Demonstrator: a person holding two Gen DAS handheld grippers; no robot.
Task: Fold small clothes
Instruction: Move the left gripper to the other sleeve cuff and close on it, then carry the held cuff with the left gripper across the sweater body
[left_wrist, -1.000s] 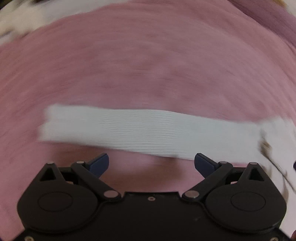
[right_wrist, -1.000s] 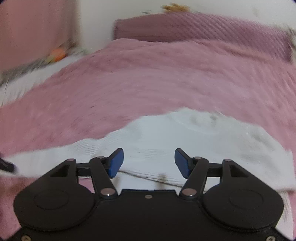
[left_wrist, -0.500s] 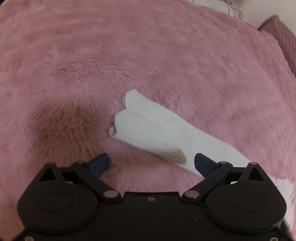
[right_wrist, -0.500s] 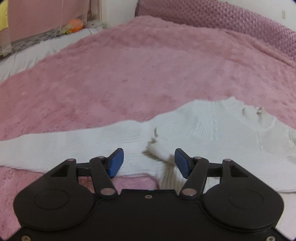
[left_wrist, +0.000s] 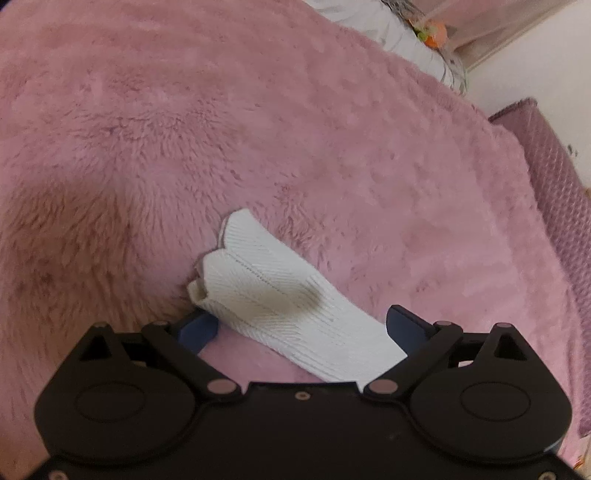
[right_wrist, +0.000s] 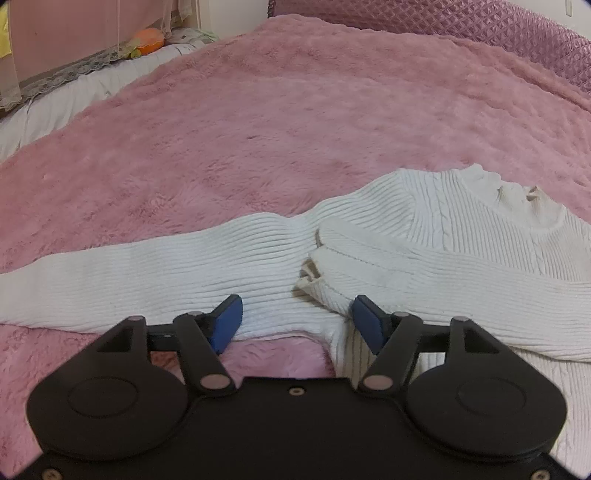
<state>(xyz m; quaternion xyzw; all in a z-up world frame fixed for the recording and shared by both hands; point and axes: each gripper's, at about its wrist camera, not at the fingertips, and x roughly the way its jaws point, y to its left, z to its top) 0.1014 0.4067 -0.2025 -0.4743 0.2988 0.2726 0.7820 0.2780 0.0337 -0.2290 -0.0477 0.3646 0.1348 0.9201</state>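
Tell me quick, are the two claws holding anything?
Left claw: open, holding nothing; a white sweater sleeve lies between its fingers.
Right claw: open, holding nothing, just over the white sweater.

A home bedroom: a fluffy pink plush blanket (right_wrist: 295, 110) covers a bed, a quilted mauve padded headboard (right_wrist: 461, 22) runs along its far edge, and a white sheet with grey lace trim (right_wrist: 66, 88) shows far left beside a sheer pink curtain (right_wrist: 74, 29).
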